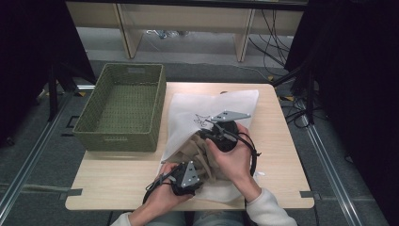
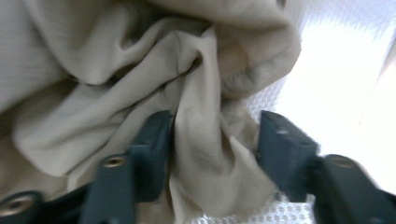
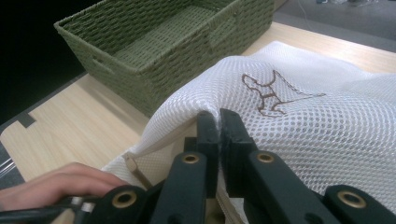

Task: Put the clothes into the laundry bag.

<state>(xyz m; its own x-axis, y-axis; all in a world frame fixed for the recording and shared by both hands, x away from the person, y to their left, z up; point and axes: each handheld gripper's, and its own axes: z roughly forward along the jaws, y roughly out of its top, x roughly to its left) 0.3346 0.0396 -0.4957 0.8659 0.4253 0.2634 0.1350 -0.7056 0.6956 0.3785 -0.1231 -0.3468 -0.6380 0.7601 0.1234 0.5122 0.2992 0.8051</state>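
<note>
The white mesh bag [image 1: 221, 106] is laid on the surface [image 1: 117, 174], just right of the green basket [image 1: 123, 106]. Its opening edge is gripped by the closed right claw [image 3: 218, 122]. Beige cloth [image 2: 140, 74] is bunched at the bag's near end; a fold sits between the parted left claw [image 2: 212, 140] jaws, unpinched.

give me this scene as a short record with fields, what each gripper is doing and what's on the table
work: beige cloth at mouth of white mesh bag
right gripper: shut on the mesh bag edge
left gripper: jaws apart, fold of beige cloth between them, not clamped
basket: green woven, empty, left of the bag
table: light wood
</note>
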